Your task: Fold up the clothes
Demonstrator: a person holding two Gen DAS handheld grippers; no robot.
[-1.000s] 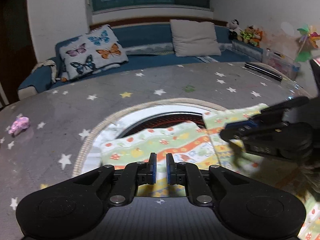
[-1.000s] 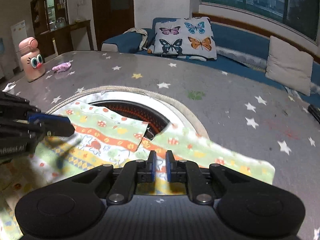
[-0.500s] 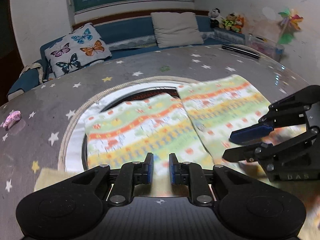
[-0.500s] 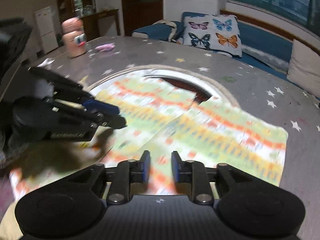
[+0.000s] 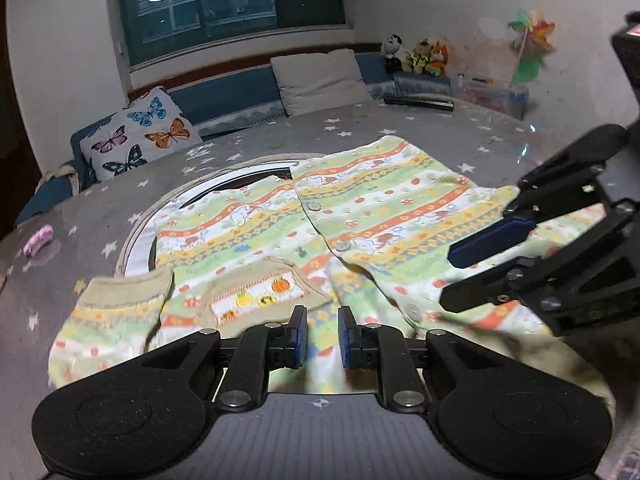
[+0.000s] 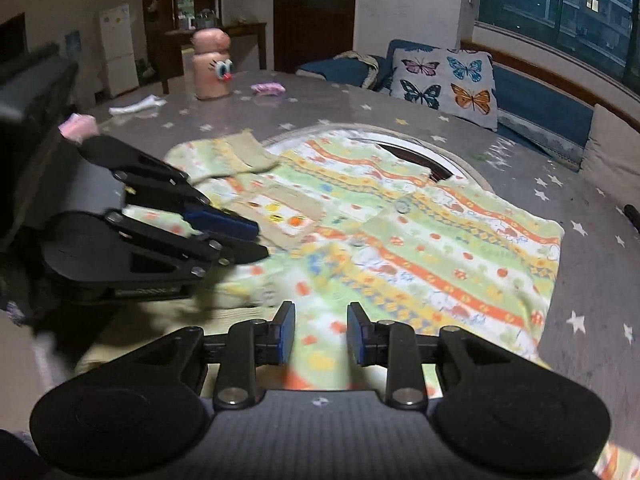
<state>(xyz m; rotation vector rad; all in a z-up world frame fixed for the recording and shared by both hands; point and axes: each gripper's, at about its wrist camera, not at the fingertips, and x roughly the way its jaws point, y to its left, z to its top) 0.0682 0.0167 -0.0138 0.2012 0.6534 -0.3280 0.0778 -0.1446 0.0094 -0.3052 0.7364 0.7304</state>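
Spread flat on the star-printed grey counter [image 5: 400, 128]: a child's striped shirt [image 5: 384, 208] in green, orange, yellow and white, lying partly over a round inset [image 5: 224, 184] in the counter's middle. Buttoned front facing up, with buttons [image 5: 342, 245] visible along the placket. A beige pocket [image 5: 256, 296] with embroidered fruit on the near side, and a sleeve with a beige cuff [image 5: 128, 284] stretched out to the left in the left wrist view.

Left tool [image 5: 322, 336] low over the shirt's near edge, blue pads slightly apart, nothing pinched between them, only fabric seen beyond the gap. Right tool [image 6: 320, 334] likewise above the near hem, pads set wider apart and empty. Each tool visible in the other's camera: right tool at the right of the left view [image 5: 480, 268], left tool at the left of the right view [image 6: 244, 240], both over the cloth with fingers parted. Contact with the fabric cannot be told.

Around the counter: a pink cartoon-face bottle [image 6: 211, 66] standing upright at the far side, a small pink item [image 6: 267, 88] near it, a white scrap [image 6: 138, 105] to its left. Beyond, a blue sofa [image 5: 224, 96] with a butterfly cushion [image 5: 140, 138] and a plain beige cushion [image 5: 320, 80], plush toys [image 5: 416, 54] on its end, a colourful pinwheel [image 5: 530, 40] against the wall.
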